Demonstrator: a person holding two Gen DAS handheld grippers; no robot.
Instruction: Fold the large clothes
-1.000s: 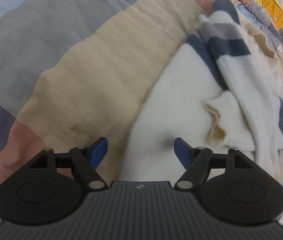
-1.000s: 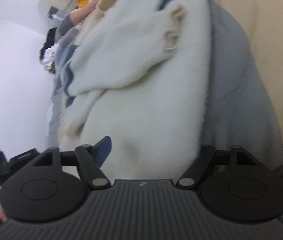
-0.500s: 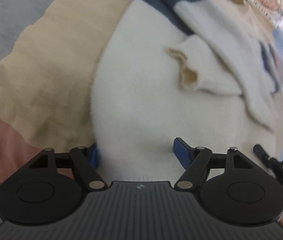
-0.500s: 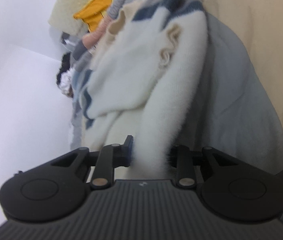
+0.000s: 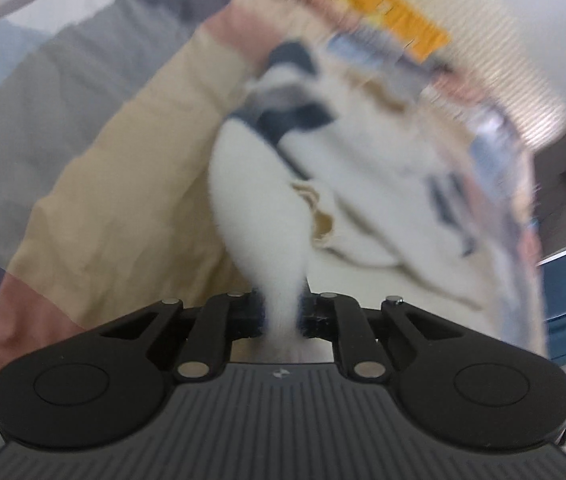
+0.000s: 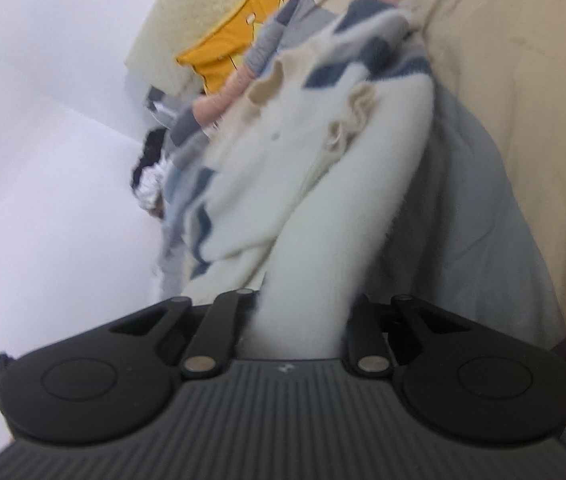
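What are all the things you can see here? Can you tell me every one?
sweater: one, fluffy white with navy stripes, lying on the bedspread, its near edge pinched in both grippers
bedspread: one, big blocks of tan, grey and pink, under the sweater
yellow cushion: one, orange-yellow, at the far end of the bed against the cream quilted headboard
pile of other clothes: one heap, black, white and grey, at the bed's far edge; too blurred to tell the pieces apart
left gripper: one, black, jaws closing on a fold of the sweater
right gripper: one, black, jaws closing on a thicker fold of the sweater
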